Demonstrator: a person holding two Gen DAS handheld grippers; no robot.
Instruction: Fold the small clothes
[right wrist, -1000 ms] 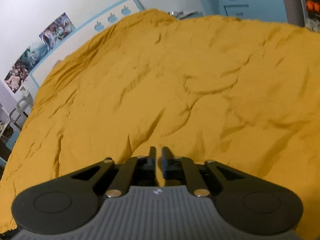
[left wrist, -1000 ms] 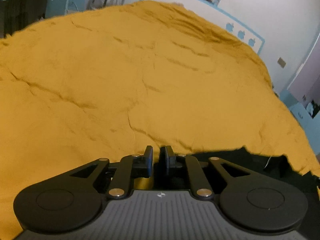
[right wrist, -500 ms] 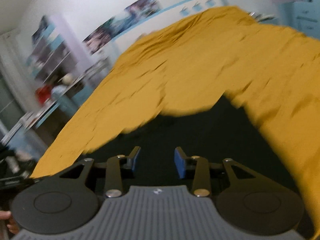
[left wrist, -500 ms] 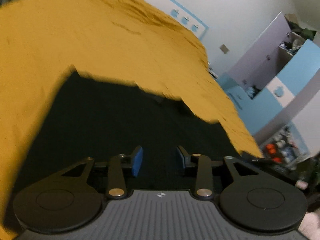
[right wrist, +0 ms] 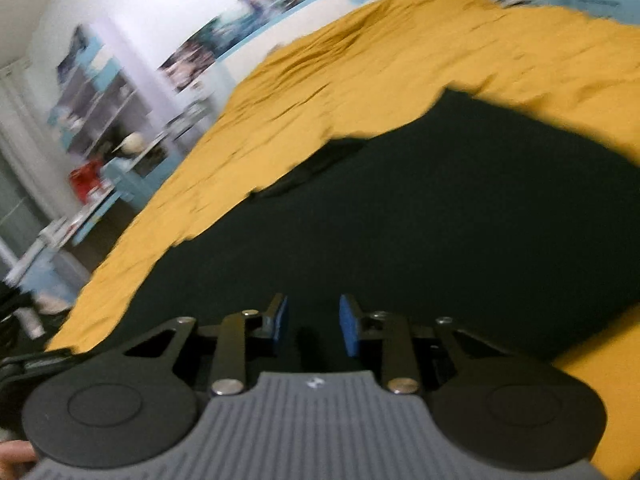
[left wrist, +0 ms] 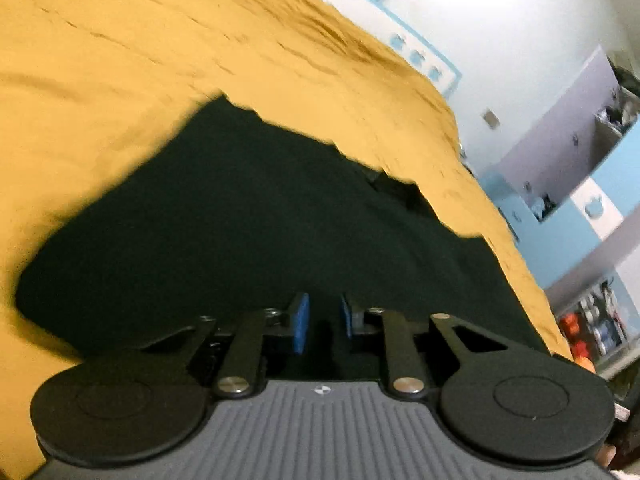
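A black garment [left wrist: 256, 216] lies spread flat on the yellow bedspread [left wrist: 120, 64]; it also shows in the right wrist view [right wrist: 460, 208]. My left gripper [left wrist: 323, 322] is open and empty, its blue pads a small gap apart, just above the garment's near edge. My right gripper [right wrist: 312, 326] is open and empty over the garment's near part. A folded flap or sleeve shows at the garment's far edge [right wrist: 320, 160]. Both views are motion-blurred.
The yellow bedspread [right wrist: 360, 64] covers the whole bed. Shelves and a blue desk with clutter [right wrist: 100, 152] stand left of the bed. A blue and white wardrobe [left wrist: 580, 184] stands to the right. Posters hang on the far wall [right wrist: 240, 16].
Both grippers went from shut to open and pulled back; the black garment now lies in front of them. The left jaws have narrowed since half a second ago.
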